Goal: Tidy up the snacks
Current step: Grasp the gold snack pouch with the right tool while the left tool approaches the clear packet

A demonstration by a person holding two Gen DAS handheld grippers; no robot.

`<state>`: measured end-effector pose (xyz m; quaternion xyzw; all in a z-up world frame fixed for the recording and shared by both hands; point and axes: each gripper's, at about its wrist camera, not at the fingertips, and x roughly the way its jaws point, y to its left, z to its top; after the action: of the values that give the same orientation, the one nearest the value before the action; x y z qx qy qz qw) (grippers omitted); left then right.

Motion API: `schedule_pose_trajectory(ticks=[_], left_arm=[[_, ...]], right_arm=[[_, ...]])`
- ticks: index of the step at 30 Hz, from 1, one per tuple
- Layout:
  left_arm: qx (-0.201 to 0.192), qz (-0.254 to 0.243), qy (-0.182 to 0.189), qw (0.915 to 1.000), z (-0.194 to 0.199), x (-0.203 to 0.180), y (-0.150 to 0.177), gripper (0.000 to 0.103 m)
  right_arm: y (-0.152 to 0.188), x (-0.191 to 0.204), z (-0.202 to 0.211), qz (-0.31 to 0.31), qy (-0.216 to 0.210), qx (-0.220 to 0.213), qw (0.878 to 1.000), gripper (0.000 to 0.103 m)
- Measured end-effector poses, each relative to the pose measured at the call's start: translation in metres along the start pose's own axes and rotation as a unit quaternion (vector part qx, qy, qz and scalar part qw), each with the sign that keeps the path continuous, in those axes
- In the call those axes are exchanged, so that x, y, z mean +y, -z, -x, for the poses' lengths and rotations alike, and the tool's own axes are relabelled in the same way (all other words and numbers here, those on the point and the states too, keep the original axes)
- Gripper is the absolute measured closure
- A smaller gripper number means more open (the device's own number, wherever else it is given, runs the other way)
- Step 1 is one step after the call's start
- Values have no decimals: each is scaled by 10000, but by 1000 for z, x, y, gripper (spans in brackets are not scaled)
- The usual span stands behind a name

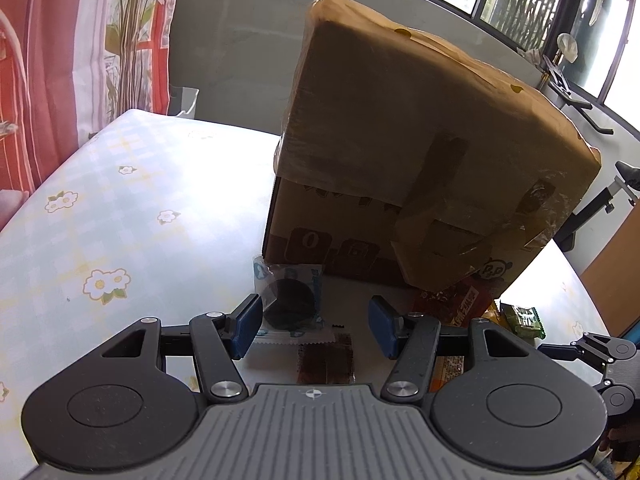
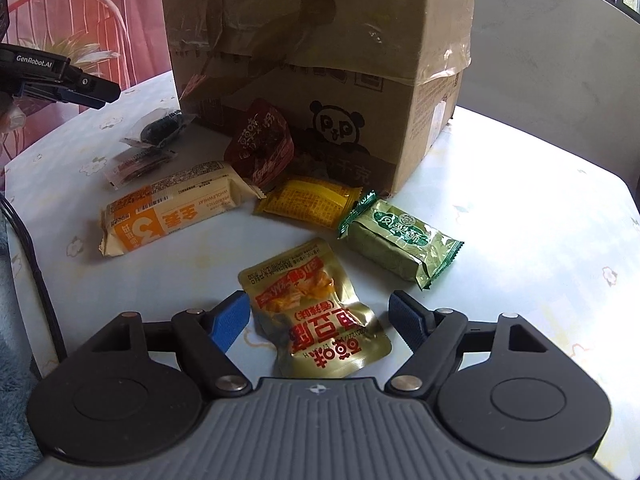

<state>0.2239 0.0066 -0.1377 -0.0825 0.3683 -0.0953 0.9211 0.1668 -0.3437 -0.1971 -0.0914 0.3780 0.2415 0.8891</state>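
Note:
My left gripper (image 1: 315,308) is open and hangs low over the table. A dark round snack in clear wrap (image 1: 288,300) lies just ahead, by its left pad, and a small brown sachet (image 1: 326,360) lies below between the fingers. My right gripper (image 2: 319,300) is open around a gold pouch (image 2: 320,320) that lies flat; the pads do not press it. Beyond it lie a green packet (image 2: 396,244), a yellow packet (image 2: 308,200), a long beige-and-orange bar (image 2: 172,208) and a red-brown pouch (image 2: 262,144) leaning on the cardboard box (image 2: 320,40).
The tall taped cardboard box (image 1: 420,140) stands mid-table, behind the snacks. The table (image 1: 100,220) has a pale floral cloth. Its curved edge shows at the right (image 2: 580,168). A red curtain (image 1: 60,60) hangs at the left. A black cable (image 2: 36,264) and blue-grey fleece (image 2: 12,340) lie at the near left.

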Motion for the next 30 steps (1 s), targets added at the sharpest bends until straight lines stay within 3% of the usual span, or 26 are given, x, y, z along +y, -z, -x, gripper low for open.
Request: schedule_pose_trajectory(ticks=[2, 8, 10, 12, 15, 20, 23, 25, 27, 30], left_arm=[[-5, 3, -3, 10000, 0, 0, 0, 42], [43, 7, 12, 10000, -2, -1, 0, 42], [55, 2, 16, 10000, -3, -1, 0, 42], [60, 22, 9, 10000, -3, 0, 0, 42], [64, 42, -1, 10000, -3, 0, 0, 42], [60, 40, 1, 10000, -3, 1, 0, 42], [61, 50, -1, 10000, -2, 1, 1, 42], [75, 61, -6, 10000, -3, 1, 1, 42], [74, 50, 2, 10000, -3, 1, 1, 42], [70, 54, 5, 10000, -3, 0, 1, 42]], right_arm=[[-1, 0, 2, -27, 5, 30, 10000, 39], [2, 3, 10, -369, -52, 12, 9993, 48], [4, 2, 13, -627, -67, -79, 9980, 59], [6, 0, 14, -881, -76, -158, 9960, 60], [9, -4, 14, -1233, -104, -192, 9921, 103], [7, 0, 16, -1289, 105, -249, 9913, 102], [3, 4, 24, -1161, 22, -362, 9926, 94], [-1, 11, 25, -932, -239, -283, 9950, 66], [-3, 24, 24, -552, -353, -130, 9978, 50], [-2, 43, 17, 34, -440, 156, 9989, 46]])
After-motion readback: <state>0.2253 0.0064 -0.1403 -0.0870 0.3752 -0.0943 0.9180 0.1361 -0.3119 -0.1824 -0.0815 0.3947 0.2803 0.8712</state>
